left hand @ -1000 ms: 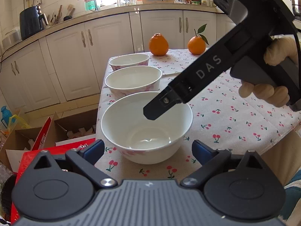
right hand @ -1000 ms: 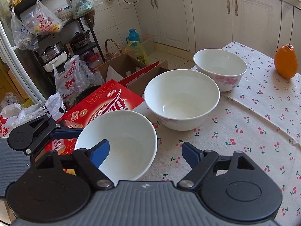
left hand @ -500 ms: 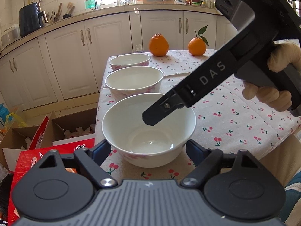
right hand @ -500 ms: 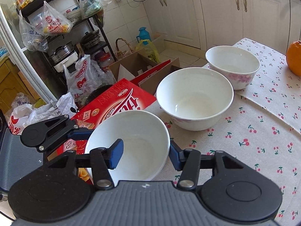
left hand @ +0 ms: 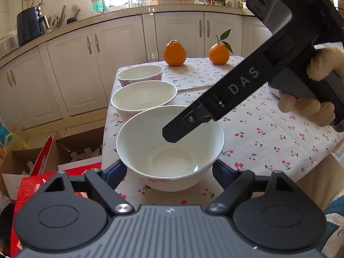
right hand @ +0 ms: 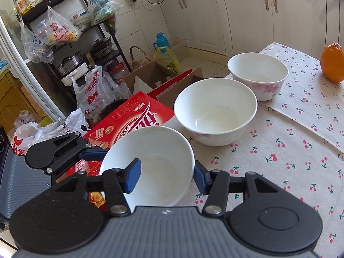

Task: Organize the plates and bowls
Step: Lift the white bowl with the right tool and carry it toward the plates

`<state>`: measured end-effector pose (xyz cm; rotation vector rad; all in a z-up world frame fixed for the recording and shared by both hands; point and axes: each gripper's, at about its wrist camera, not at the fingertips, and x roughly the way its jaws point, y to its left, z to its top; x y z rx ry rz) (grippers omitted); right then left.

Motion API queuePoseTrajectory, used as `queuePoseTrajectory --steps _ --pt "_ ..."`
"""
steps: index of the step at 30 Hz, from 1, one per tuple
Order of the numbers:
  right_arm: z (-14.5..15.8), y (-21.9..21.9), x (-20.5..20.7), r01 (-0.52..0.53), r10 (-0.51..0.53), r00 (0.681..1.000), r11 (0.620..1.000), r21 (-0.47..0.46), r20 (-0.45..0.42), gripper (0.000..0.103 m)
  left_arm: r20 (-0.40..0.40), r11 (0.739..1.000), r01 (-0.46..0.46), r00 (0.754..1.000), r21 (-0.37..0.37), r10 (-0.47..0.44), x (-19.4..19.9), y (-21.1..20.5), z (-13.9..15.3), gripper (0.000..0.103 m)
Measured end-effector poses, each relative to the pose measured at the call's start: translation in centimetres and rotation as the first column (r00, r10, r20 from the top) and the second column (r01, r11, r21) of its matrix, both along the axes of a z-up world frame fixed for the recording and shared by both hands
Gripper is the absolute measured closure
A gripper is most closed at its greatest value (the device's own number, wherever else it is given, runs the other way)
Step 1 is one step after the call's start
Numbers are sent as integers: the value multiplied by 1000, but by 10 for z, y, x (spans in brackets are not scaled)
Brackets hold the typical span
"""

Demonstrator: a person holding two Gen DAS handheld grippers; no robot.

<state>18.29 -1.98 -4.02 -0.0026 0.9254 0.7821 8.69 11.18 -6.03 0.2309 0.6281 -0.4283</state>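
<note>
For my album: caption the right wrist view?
Right tongs straddle the nearest white bowl's rim on the cherry-print tablecloth.

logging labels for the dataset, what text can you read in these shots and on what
"DAS": white letters on the right gripper arm.
Red box: large white Chinese characters, too stylised to read.
Hanging plastic bags: red and blue Chinese print, too blurred to read.
Bowls: no text.

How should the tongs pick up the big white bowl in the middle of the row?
Grip the rim of the middle white ceramic bowl, coming down from above on its cherry-tablecloth side. It sits upright and open, so one tong finger fits inside and one outside the thin wall. Its body looks too wide to span, and the neighbouring bowls crowd the other sides.
</note>
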Motion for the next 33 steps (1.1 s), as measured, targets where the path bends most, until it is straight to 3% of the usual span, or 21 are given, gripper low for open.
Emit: queuePoseTrajectory --steps 19,33 --pt "9 -92 -28 187 -186 981 982 -24 47 44 15 983 182 983 -27 -182 6 -77 5 17" --pt "2 -131 -33 273 -271 962 961 -39 39 44 -8 969 243 970 -40 -244 14 -112 -2 17"
